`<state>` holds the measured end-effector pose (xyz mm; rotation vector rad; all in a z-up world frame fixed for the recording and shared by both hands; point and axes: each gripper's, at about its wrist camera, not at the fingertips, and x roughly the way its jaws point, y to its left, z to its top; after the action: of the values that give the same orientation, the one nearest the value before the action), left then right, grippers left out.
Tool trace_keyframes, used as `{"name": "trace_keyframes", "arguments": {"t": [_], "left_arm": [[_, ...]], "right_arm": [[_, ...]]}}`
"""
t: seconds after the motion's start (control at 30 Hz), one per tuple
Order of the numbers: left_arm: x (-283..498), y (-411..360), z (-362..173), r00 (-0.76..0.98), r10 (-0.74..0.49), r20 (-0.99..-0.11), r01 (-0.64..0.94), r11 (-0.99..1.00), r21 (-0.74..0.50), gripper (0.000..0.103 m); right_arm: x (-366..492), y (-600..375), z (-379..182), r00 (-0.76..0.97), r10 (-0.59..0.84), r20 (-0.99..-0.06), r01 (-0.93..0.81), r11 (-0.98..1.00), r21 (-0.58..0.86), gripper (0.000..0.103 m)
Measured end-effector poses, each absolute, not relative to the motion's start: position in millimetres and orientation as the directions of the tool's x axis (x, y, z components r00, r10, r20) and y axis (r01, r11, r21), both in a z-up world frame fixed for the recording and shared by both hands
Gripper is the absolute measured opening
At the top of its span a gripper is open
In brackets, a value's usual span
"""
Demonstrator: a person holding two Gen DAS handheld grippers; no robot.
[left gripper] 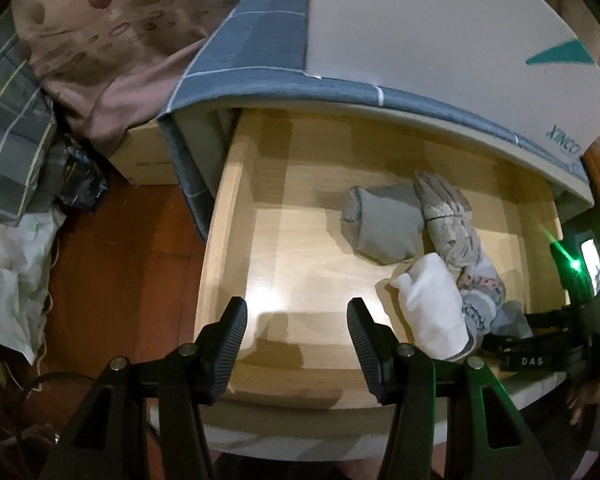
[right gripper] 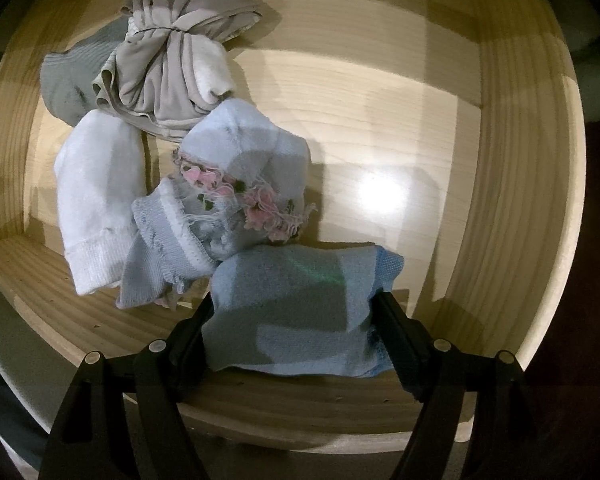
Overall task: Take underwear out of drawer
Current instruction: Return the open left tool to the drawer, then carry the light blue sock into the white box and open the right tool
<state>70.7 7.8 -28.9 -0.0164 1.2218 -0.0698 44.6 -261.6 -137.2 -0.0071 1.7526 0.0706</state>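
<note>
The pale wooden drawer point(left gripper: 228, 216) stands pulled out from under a bed. Clothes lie at its right: a grey folded piece point(left gripper: 384, 224), a knotted beige-grey piece of underwear point(right gripper: 172, 64), a white sock point(right gripper: 100, 200), light blue socks with pink flower trim point(right gripper: 244, 176) and a light blue folded bundle point(right gripper: 300, 312). My right gripper point(right gripper: 296, 304) points down into the drawer near its front wall, both pads pressing the sides of the blue bundle. My left gripper point(left gripper: 297, 308) hangs open over the bare left half of the drawer floor, holding nothing.
A mattress in a blue-grey checked sheet point(left gripper: 260, 48) overhangs the drawer's back, with a white board point(left gripper: 440, 32) on it. Left of the drawer are a cardboard box point(left gripper: 144, 156), brown spotted fabric point(left gripper: 112, 40), bags point(left gripper: 8, 272) and red-brown floor point(left gripper: 132, 248).
</note>
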Motion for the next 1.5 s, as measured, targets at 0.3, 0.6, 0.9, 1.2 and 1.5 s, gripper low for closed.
{"name": "trace_keyframes", "arguments": {"t": [0.3,0.6,0.9,1.2,1.5], "left_arm": [[71.5,13.4,-22.9,0.386,-0.011,-0.922,-0.021,1.000,-0.020,0.053],[69.1,4.8,-23.6,0.390,0.028,-0.921,0.004,0.999,0.033,0.053],[68.7,7.1,-23.2,0.388,0.021,-0.921,0.002,1.000,0.024,0.053],[70.0,7.6,-23.2,0.388,0.014,-0.921,0.000,1.000,0.015,0.053],[69.6,8.2,-22.8,0.391,0.010,-0.920,-0.003,1.000,0.009,0.053]], "right_arm": [[37.7,-254.5,-123.9,-0.130,0.023,-0.991,-0.068,0.997,0.032,0.062],[30.5,-266.2,-95.7,0.002,0.092,-0.996,-0.003,0.996,0.092,0.049],[22.1,-281.4,-53.8,0.176,0.103,-0.979,0.038,0.993,0.112,0.048],[18.9,-280.1,-0.9,0.392,0.064,-0.918,-0.009,0.998,0.066,0.048],[33.4,-284.9,93.6,0.592,0.085,-0.801,-0.014,0.995,0.096,0.048]]}}
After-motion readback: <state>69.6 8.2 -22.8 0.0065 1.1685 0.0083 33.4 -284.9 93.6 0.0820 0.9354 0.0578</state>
